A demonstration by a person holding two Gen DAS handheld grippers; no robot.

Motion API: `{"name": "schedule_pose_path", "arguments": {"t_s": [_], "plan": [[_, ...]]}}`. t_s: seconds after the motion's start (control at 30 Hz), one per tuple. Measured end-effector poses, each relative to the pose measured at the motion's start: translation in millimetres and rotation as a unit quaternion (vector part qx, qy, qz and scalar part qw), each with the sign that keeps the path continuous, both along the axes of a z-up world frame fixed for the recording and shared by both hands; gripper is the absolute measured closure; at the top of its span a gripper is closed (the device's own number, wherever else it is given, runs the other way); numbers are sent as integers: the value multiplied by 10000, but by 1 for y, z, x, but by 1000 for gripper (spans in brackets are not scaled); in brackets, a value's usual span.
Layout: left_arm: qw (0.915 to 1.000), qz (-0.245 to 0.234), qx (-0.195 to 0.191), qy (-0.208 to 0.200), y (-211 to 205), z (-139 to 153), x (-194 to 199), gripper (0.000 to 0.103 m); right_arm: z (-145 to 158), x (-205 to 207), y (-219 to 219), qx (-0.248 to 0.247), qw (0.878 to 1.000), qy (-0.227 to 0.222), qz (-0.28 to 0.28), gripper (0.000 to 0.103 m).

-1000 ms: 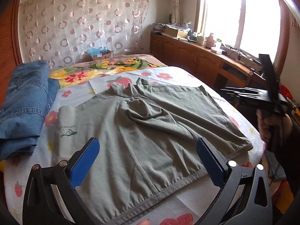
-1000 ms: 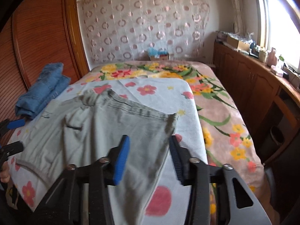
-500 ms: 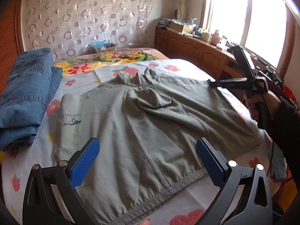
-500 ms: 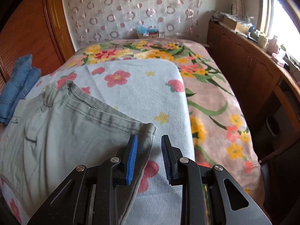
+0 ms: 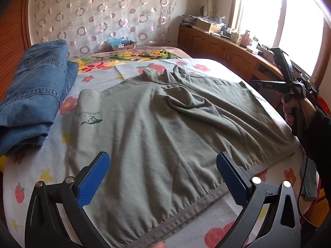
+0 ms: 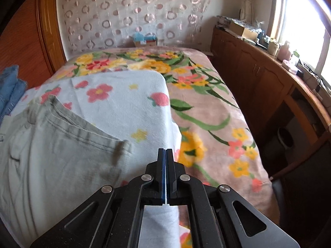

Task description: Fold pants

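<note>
The pants (image 5: 165, 128) (grey-green, with a small green logo near one edge) lie spread flat on a flowered towel (image 6: 124, 103) that covers part of the bed (image 6: 206, 107). In the left wrist view their hemmed edge runs across the foreground, and the cloth bunches into a few soft folds toward the middle and the far side. The left gripper (image 5: 163, 175) hangs just above that near hem with its jaws released and spread wide, a blue pad (image 5: 93, 175) on each side and pants cloth showing between them; nothing is held. The right gripper (image 6: 166, 155) has its jaws clenched together with only a thin slit between the pads, and nothing is caught in them: the pants corner (image 6: 122, 146) lies just to the left of the tips, apart from them, with towel beneath the fingers. In the left wrist view the same gripper (image 5: 258, 82) shows at the far right edge of the bed, carried in the right hand (image 5: 289, 111) beside the pants' right corner. A pile of folded jeans (image 5: 31, 103) sits on the bed's left side, near the pants but not touching them. Behind the bed hangs a curtain (image 6: 132, 14) patterned with rings, and wooden cabinets (image 6: 258, 78) run below the window (image 5: 279, 20).
</note>
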State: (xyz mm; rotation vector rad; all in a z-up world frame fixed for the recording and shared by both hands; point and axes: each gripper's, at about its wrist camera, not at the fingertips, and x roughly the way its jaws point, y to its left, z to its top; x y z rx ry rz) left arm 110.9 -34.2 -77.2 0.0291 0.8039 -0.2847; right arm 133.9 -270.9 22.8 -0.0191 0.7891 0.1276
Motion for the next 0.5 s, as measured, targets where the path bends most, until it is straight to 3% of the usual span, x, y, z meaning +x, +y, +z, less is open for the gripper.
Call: {"name": "schedule_pose_path", "arguments": {"t_s": [0.07, 0.1, 0.13, 0.33, 0.37, 0.4, 0.5], "plan": [[10000, 22, 34, 33, 0, -2, 2, 0, -1, -5, 2, 119, 9999, -17, 85, 86], [10000, 25, 54, 49, 0, -3, 2, 0, 0, -10, 6, 156, 9998, -45, 139, 72], [10000, 20, 59, 64, 0, -4, 2, 0, 1, -8, 6, 222, 9995, -51, 207, 68], [9996, -21, 182, 200, -2, -11, 2, 0, -15, 17, -1, 256, 9987, 183, 411, 70], [9995, -18, 202, 224, -2, -13, 2, 0, -13, 18, -3, 290, 9983, 174, 476, 76], [9995, -10, 204, 240, -2, -13, 2, 0, -12, 20, -3, 334, 9977, 199, 551, 90], [9995, 26, 188, 257, -1, -15, 2, 0, -12, 28, -4, 236, 9967, 258, 739, 99]]}}
